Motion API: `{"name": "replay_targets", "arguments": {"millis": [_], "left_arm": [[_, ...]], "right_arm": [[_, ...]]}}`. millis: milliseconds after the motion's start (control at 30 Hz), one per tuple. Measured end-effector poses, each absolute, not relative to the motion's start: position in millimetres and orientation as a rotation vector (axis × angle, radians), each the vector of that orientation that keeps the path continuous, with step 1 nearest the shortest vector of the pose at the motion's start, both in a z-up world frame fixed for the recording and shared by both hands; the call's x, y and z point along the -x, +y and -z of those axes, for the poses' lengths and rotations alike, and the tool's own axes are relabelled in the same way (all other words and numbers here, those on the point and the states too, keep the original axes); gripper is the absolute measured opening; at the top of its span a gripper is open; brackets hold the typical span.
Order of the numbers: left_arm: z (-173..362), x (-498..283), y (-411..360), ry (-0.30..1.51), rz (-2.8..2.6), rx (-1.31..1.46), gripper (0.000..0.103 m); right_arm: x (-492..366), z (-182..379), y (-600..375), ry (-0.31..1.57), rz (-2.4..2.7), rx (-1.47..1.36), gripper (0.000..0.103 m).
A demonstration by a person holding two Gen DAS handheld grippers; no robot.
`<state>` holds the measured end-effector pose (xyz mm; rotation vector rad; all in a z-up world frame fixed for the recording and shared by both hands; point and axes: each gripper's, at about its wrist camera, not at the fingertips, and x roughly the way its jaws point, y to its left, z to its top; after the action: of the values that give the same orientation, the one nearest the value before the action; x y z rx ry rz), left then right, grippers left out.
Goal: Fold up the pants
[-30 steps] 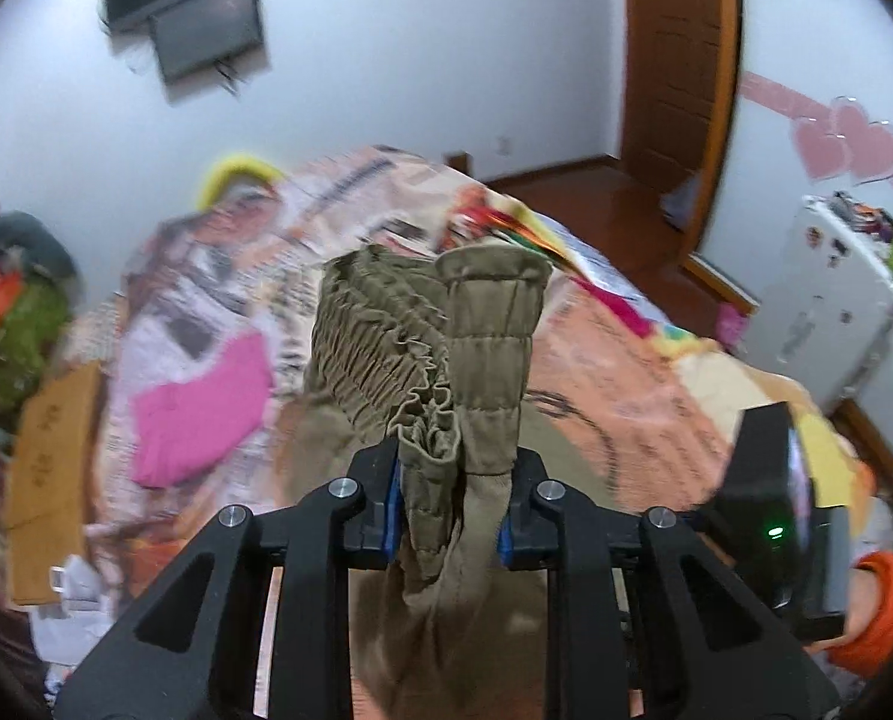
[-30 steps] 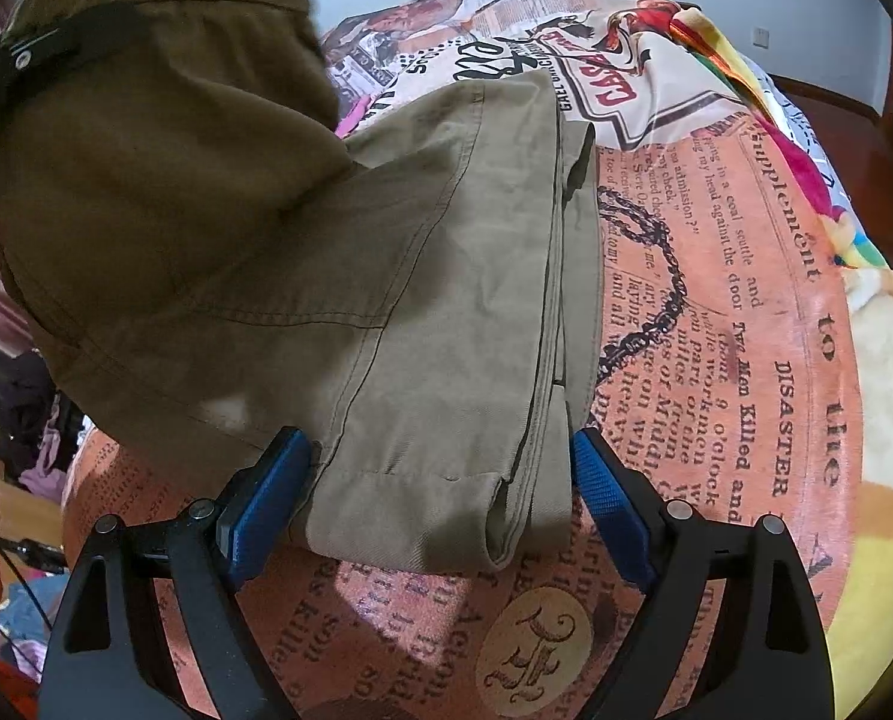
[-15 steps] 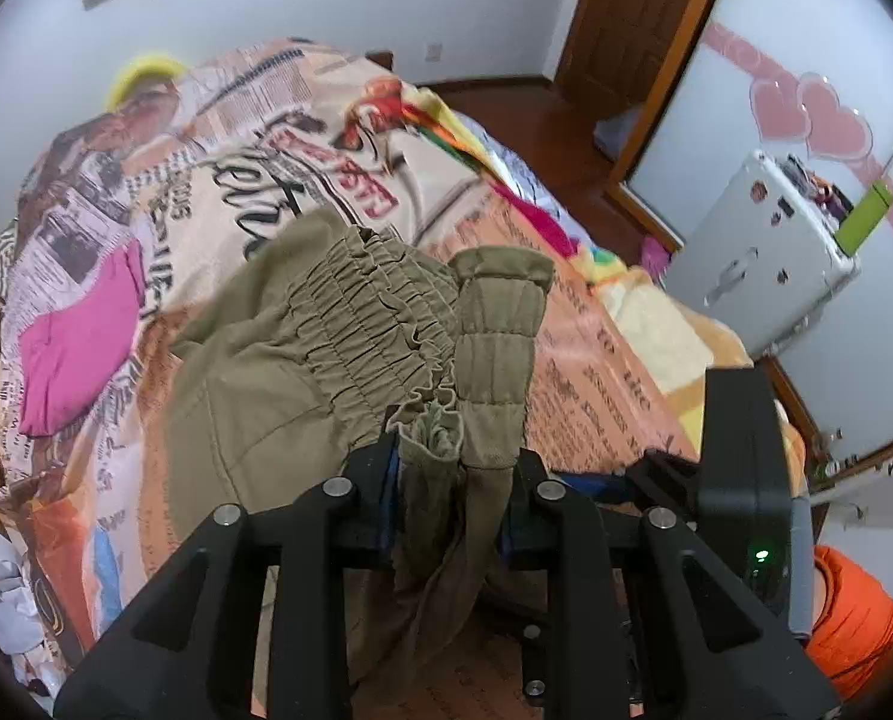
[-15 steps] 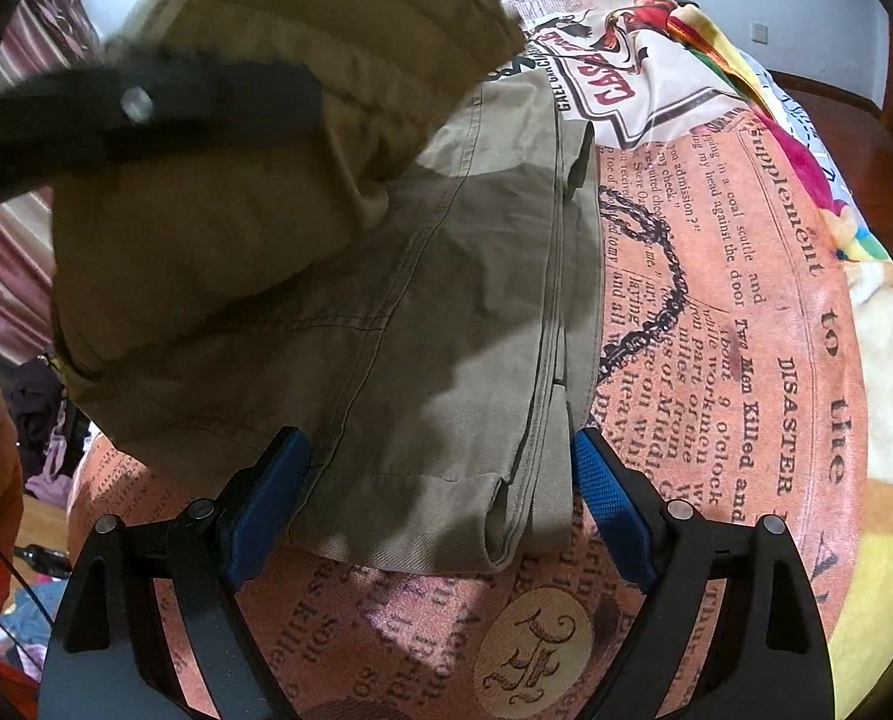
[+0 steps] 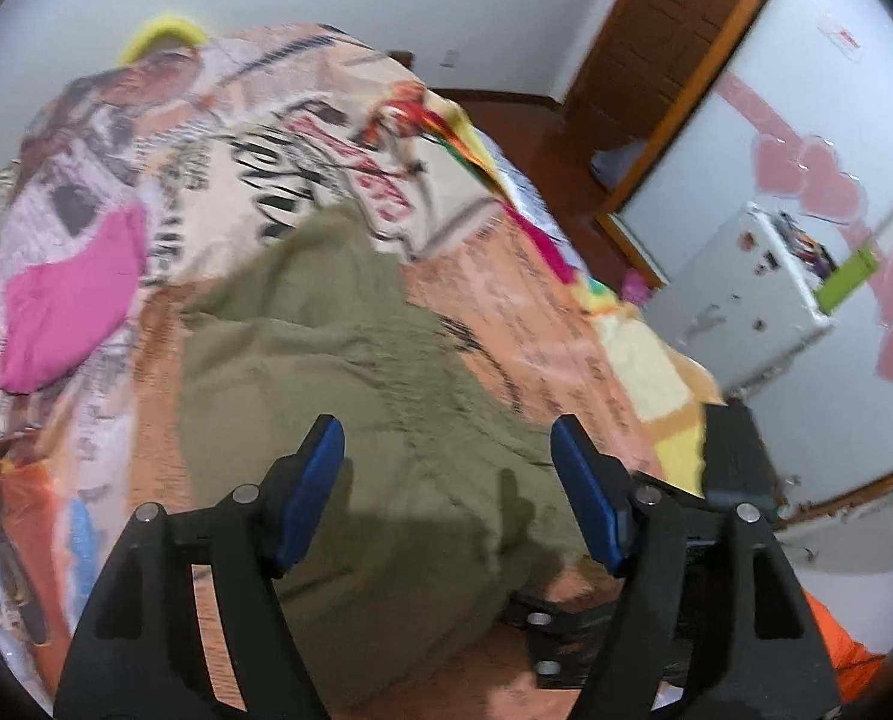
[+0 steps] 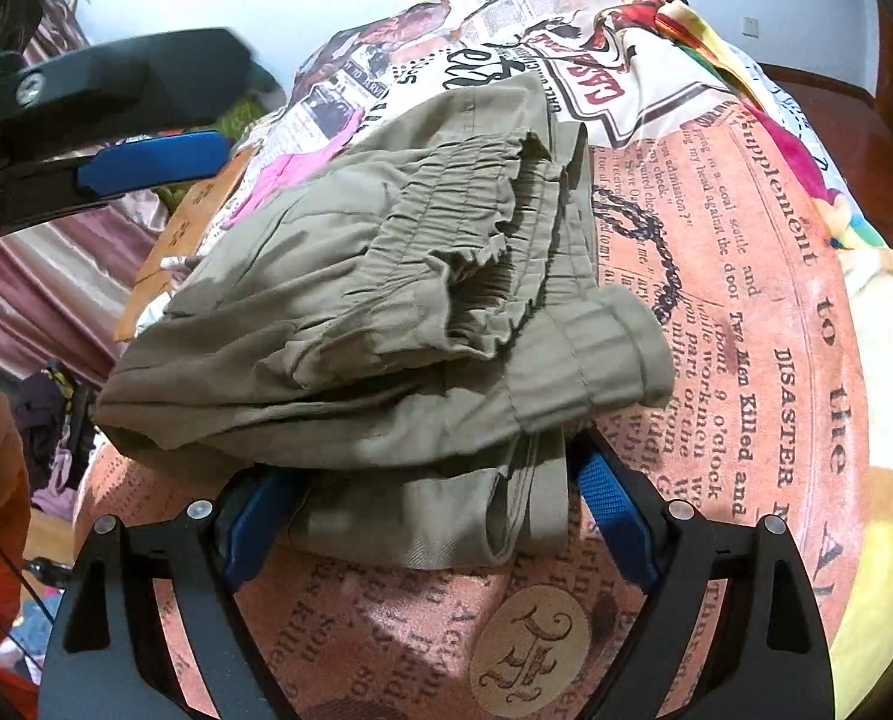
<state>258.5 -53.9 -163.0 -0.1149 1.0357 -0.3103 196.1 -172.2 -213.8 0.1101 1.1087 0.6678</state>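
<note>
Olive-green pants (image 6: 386, 324) lie folded on the newspaper-print bedspread (image 6: 764, 312), the gathered elastic waistband on top and a cuffed leg end to its right. They also show in the left wrist view (image 5: 350, 396), blurred. My left gripper (image 5: 446, 486) is open and empty above the pants; it also shows at the upper left of the right wrist view (image 6: 146, 159). My right gripper (image 6: 422, 510) is open, its blue pads on either side of the near folded edge, low on the bed.
A pink garment (image 5: 74, 306) lies on the bed's left. A white cabinet (image 5: 740, 300) stands to the right below pink heart wall stickers, with a wooden door (image 5: 662, 42) behind. Clothes are piled at the far left (image 6: 50, 420). A cardboard piece (image 6: 170, 252) lies beside the pants.
My left gripper has opened and let go of the waistband, which now lies on top of the folded legs. The right gripper has stayed in place, open.
</note>
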Motion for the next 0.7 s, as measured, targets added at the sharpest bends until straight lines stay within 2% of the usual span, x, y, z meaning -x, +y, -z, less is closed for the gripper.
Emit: {"name": "replay_targets", "arguments": {"millis": [167, 333, 500, 700], "left_arm": [[158.7, -268.1, -32.1, 0.984, 0.169, 0.034, 0.076], [162.8, -292.6, -2.8, 0.930, 0.030, -0.036, 0.092], [183.6, -330.6, 22.8, 0.980, -0.053, -0.068, 0.093], [233.9, -374.6, 38.3, 1.128, -0.101, -0.055, 0.093]], "right_arm": [[-197.0, 215.0, -171.1, 1.108, -0.664, -0.110, 0.089], [-195.1, 215.0, -171.1, 1.108, -0.663, -0.109, 0.089], [-195.5, 214.9, -171.1, 1.108, -0.663, -0.111, 0.089], [-195.0, 215.6, -174.3, 1.106, -0.651, -0.121, 0.089]]}}
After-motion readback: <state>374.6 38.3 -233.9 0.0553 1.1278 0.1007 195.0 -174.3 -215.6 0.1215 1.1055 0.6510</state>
